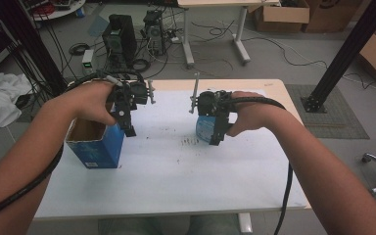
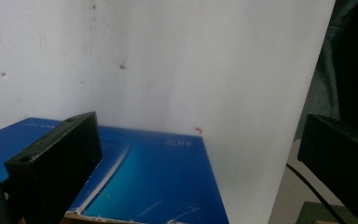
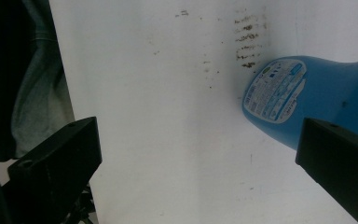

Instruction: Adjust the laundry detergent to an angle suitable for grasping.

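Both forearms come in from the near edge of the table [image 1: 176, 196], wrists bent so each gripper points down at the white surface. The left gripper [image 1: 127, 128] hangs at the far right corner of an open blue box [image 1: 95, 144]; the right gripper [image 1: 215, 139] hangs over a blue bottle [image 1: 204, 128].

The left gripper view looks between two released, wide-apart jaws with nothing gripped. The box's blue side panel [image 2: 154, 177], with a paler streak and a torn cardboard edge, lies below and behind the nearer jaw, apart from the other. The high view adds the box's open top and brown inside.

The right gripper view also has spread, empty jaws. The bottle [image 3: 307, 102] lies beside the far jaw, its printed label facing the camera. Beyond it, dark smudges [image 3: 249, 35] mark the table.
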Available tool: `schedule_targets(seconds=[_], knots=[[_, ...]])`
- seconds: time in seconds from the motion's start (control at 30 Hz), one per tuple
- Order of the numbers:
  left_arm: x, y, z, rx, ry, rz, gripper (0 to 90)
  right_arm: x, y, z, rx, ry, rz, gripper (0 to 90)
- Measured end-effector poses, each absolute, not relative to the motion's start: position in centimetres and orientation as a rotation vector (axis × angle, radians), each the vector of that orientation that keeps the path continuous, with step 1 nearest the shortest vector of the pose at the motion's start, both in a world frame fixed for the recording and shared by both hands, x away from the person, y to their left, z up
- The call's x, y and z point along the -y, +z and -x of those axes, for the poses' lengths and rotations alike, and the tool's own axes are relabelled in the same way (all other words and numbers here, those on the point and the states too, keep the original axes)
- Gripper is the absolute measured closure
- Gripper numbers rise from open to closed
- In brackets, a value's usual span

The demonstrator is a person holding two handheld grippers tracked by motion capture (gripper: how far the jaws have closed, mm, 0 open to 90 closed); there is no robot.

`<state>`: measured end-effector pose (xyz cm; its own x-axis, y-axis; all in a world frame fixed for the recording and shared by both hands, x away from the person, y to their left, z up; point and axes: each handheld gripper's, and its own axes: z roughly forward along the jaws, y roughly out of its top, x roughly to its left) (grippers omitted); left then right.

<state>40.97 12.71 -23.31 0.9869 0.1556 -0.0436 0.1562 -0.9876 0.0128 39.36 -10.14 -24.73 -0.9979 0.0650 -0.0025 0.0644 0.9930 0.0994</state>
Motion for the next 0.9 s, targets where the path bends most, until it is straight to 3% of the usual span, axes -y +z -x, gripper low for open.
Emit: schedule_targets(seconds=[0.9], knots=[[-12.6,-22.8,-39.9,-0.204,-0.059,-3.099,0.1,9.8,-25.1,-38.9,-3.123,0.134,-0.09,0.0]])
